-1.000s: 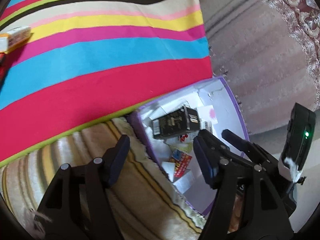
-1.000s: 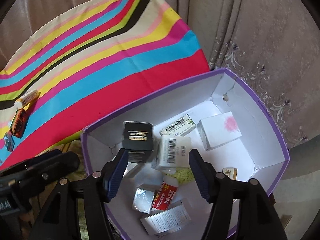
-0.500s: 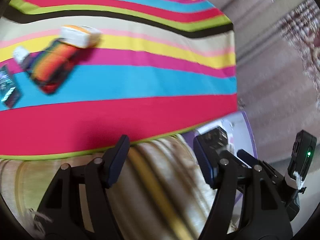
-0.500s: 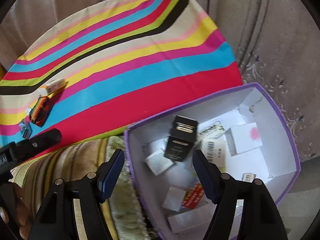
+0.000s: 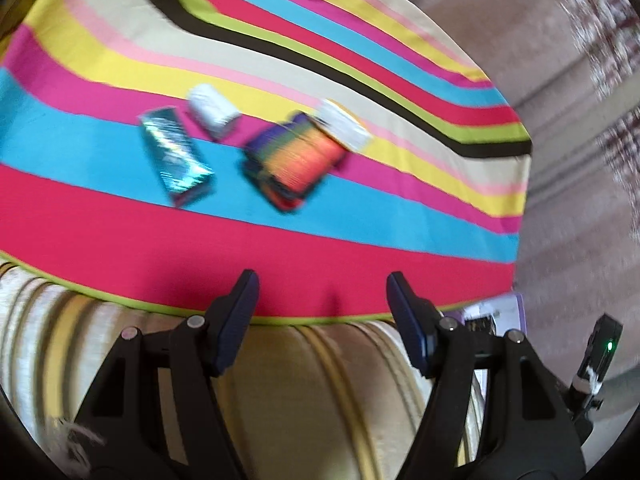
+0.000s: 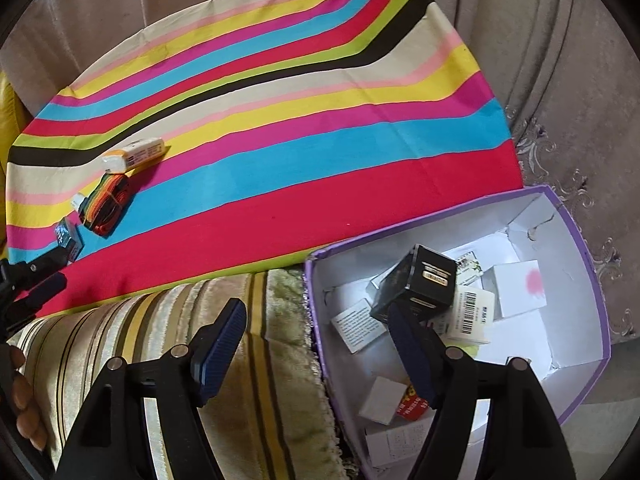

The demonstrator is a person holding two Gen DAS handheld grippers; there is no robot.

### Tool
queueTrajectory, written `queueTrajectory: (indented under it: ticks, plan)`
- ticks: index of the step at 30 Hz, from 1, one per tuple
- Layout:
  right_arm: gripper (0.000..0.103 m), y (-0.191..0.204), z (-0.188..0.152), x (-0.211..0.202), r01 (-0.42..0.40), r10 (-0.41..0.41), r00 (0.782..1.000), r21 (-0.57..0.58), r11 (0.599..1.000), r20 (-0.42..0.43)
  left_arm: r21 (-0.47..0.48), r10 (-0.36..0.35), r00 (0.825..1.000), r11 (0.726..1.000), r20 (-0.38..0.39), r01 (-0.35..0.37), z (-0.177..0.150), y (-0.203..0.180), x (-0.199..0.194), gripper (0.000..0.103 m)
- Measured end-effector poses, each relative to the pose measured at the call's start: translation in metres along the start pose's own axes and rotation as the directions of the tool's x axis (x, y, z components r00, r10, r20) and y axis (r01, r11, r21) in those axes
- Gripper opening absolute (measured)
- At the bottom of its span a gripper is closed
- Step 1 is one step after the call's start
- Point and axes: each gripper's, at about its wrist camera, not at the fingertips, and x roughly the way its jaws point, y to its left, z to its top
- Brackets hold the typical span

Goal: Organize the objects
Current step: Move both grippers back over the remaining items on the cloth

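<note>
On the striped cloth (image 5: pixel 360 264) lie a shiny teal box (image 5: pixel 176 156), a small white item (image 5: pixel 214 114), a rainbow-coloured pack (image 5: pixel 296 160) and a white-and-orange box (image 5: pixel 344 124), all blurred. My left gripper (image 5: pixel 322 278) hangs open and empty over the cloth's near edge, short of them. In the right wrist view the same items sit far left, the rainbow pack (image 6: pixel 106 204) among them. My right gripper (image 6: pixel 315 306) is open and empty over the left rim of the purple box (image 6: pixel 592 280). A black box (image 6: pixel 424 284) lies tilted inside on several white cartons.
A striped beige cushion (image 6: pixel 160 340) runs below the cloth's edge, with the purple box set against it. Grey curtain (image 6: pixel 560 80) hangs behind. The left gripper (image 6: pixel 36 284) and a person's fingers (image 6: pixel 24 400) show at the left edge.
The left gripper swung away from the purple box toward the items on the cloth. The right gripper drew back left from above the box's contents, and its jaws widened a little.
</note>
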Motion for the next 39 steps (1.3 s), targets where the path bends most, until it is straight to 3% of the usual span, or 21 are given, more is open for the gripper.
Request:
queueTrajectory:
  ticks: [7, 17, 24, 26, 28, 31, 39]
  plan:
    - [0.075, 0.012, 0.002, 0.002, -0.019, 0.019, 1.000, -0.025, 1.000, -0.006, -0.069, 0.101, 0.993, 0.993, 0.058, -0.097, 0.022, 0.037, -0.010, 0.069]
    - [0.077, 0.035, 0.010, 0.004, -0.051, 0.050, 0.999, -0.072, 0.996, -0.003, -0.099, 0.182, 0.983, 0.979, -0.001, -0.181, 0.056, 0.065, 0.015, 0.069]
    - [0.079, 0.067, 0.019, 0.008, -0.080, 0.081, 0.997, -0.119, 0.990, 0.004, -0.079, 0.271, 0.963, 0.959, -0.017, -0.271, 0.071, 0.066, 0.036, 0.069]
    - [0.079, 0.079, 0.022, 0.012, -0.086, 0.087, 0.996, -0.132, 0.987, 0.001, -0.047, 0.286, 0.958, 0.957, -0.024, -0.287, 0.072, 0.063, 0.041, 0.067]
    - [0.079, 0.089, 0.026, 0.014, -0.091, 0.093, 0.996, -0.145, 0.985, 0.002, 0.007, 0.311, 0.950, 0.950, -0.023, -0.311, 0.072, 0.057, 0.047, 0.054]
    - [0.079, 0.103, 0.032, 0.018, -0.103, 0.106, 0.994, -0.153, 0.983, 0.008, 0.032, 0.307, 0.951, 0.951, -0.018, -0.307, 0.068, 0.054, 0.049, 0.038]
    - [0.079, 0.141, 0.063, 0.033, -0.162, 0.166, 0.986, -0.117, 0.980, 0.023, 0.040, 0.283, 0.959, 0.958, 0.024, -0.284, 0.057, 0.052, 0.047, 0.037]
